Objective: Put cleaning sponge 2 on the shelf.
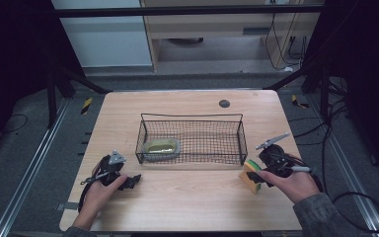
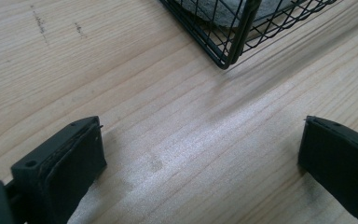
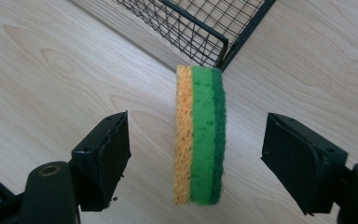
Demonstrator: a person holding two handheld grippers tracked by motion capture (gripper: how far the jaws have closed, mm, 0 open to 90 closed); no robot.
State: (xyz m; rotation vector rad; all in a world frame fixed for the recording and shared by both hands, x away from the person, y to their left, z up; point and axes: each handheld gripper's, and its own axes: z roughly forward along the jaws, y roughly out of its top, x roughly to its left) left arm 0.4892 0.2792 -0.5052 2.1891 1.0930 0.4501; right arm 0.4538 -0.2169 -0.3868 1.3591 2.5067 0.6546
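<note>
A sponge (image 3: pixel 200 135) stands on its edge on the wooden tabletop (image 1: pixel 187 197), layered orange-yellow, bright green and dark green, just outside the near right corner of the black wire basket (image 1: pixel 192 139). The right gripper (image 3: pixel 196 158) straddles it, fingers (image 3: pixel 105 156) spread wide, neither touching it. The left gripper (image 2: pixel 200 158) hovers near the basket's near left corner, fingers released over bare wood. A pale dish (image 1: pixel 161 147) lies in the basket's left end.

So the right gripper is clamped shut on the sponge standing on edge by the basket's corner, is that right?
Not quite. The right gripper is open: in the right gripper view its jaws stand apart on either side of the sponge, touching neither face. The sponge does stand on edge by the basket corner.
</note>
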